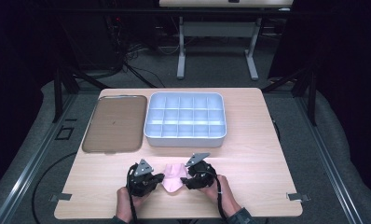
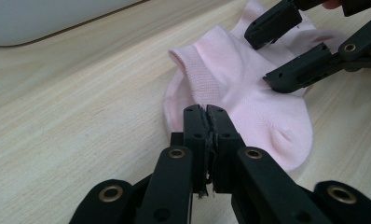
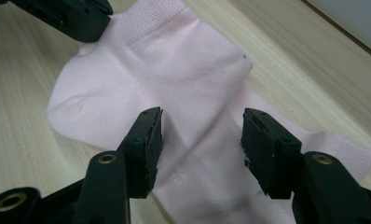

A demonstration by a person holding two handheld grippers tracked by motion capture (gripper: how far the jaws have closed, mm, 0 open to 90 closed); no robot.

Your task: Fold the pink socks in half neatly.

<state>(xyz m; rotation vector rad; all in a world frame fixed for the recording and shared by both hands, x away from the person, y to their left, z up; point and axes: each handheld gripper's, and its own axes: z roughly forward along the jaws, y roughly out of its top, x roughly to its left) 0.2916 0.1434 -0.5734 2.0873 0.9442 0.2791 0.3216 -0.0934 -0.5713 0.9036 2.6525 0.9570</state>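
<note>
1. High view: pink socks (image 1: 173, 176) lie low-centre on the tabletop (image 1: 249, 158), outside the divided box (image 1: 185, 119).
2. Left tongs (image 2: 207, 112) pinch a sock edge; right tongs (image 3: 200, 135) gape, gripping nothing.
3. Folding and boxing likely remain.

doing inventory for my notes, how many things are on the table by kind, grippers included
pink socks: 1, possibly a pair laid one on the other
white compartment boxes: 1
brown trays: 1
grippers: 2, the left gripper shut on the sock's edge, the right gripper open over it
total: 5
</note>
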